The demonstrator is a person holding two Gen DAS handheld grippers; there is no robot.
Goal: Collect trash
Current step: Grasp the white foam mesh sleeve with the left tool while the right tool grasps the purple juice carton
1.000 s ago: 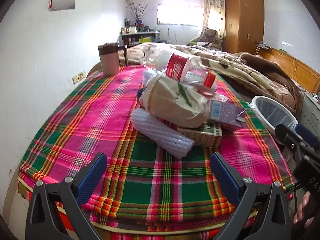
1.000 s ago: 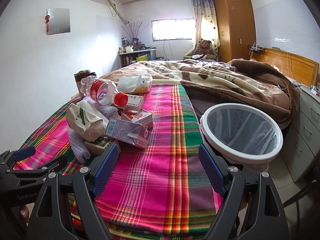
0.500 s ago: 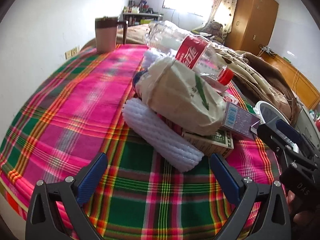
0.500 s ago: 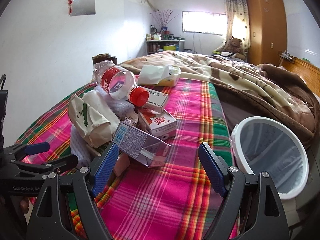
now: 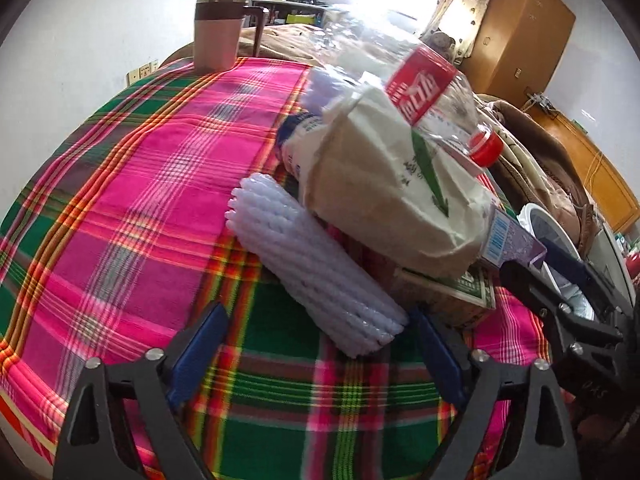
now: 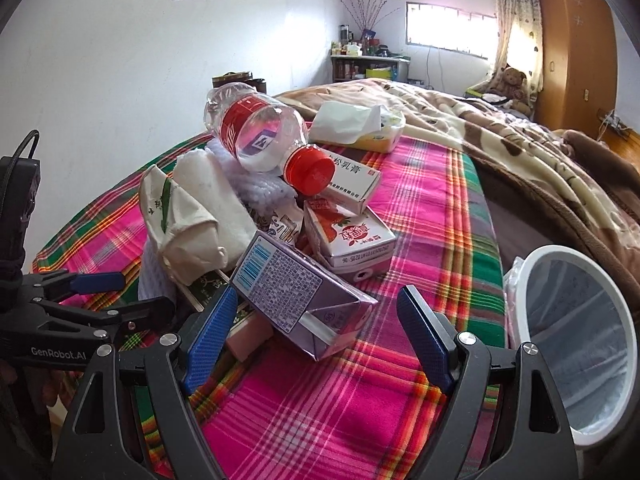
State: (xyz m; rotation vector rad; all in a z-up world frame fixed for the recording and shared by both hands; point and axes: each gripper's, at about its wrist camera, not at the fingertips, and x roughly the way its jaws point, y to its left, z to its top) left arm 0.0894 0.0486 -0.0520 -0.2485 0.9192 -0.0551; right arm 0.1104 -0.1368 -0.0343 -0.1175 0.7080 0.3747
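Trash pile sits mid-bed on a pink-green plaid cloth (image 5: 152, 184). Left gripper (image 5: 316, 344) w/ blue pads spread, jaws just been closing a bit, nothing pinched; the near end of a white ribbed foam sleeve (image 5: 316, 264) lies just ahead between the tips, not touched. Behind it a crumpled beige-white paper bag (image 5: 384, 184), w/ a clear plastic bottle w/ red label & red cap (image 5: 424, 92) resting on top. Right gripper (image 6: 316, 328) also spread, empty, a purple drink carton (image 6: 296, 296) lying tipped between its pads, left pad v. close to it. Red-white strawberry carton (image 6: 352, 240) just beyond. White round mesh bin (image 6: 576, 344) at right, off the bed edge. Brown lidded mug (image 5: 218, 34) far left.
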